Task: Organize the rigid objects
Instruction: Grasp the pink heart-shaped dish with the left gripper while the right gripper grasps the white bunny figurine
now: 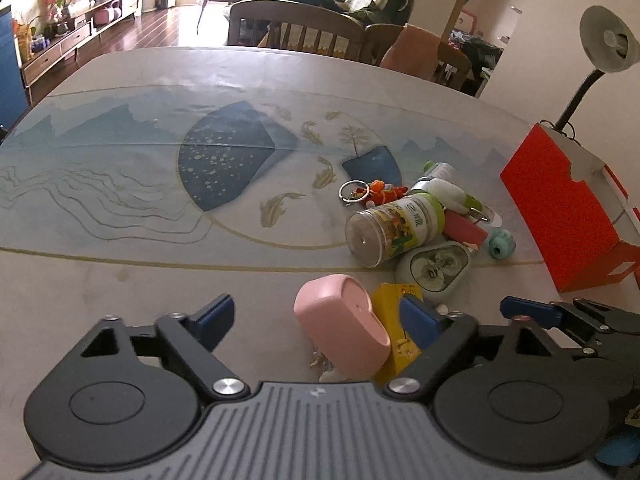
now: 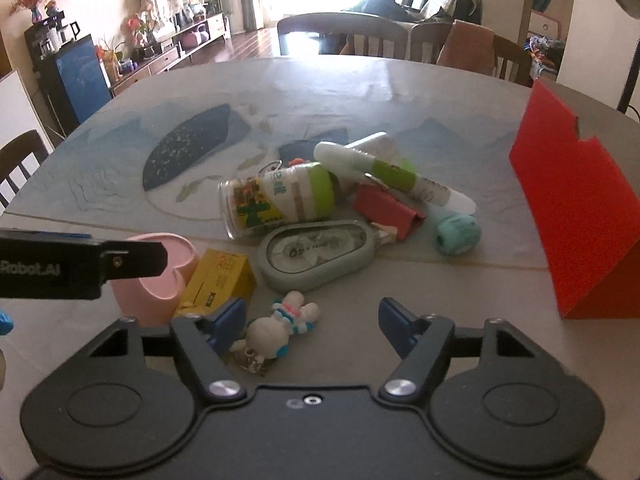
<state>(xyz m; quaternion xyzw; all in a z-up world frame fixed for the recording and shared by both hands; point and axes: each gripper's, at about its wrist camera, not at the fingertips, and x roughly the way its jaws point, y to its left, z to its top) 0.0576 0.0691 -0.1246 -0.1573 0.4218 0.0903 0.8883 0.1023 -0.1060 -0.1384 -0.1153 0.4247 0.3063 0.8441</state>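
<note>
Gaping jaws on left gripper around pink case, right gripper jaws spread, empty.

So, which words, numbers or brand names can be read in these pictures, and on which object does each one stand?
"Robot.AI": on the left gripper body, right wrist view.
"40": on the grey-green tape dispenser.
Clear jar label: large characters, not legible.
Yellow box: print too small to read.
</note>
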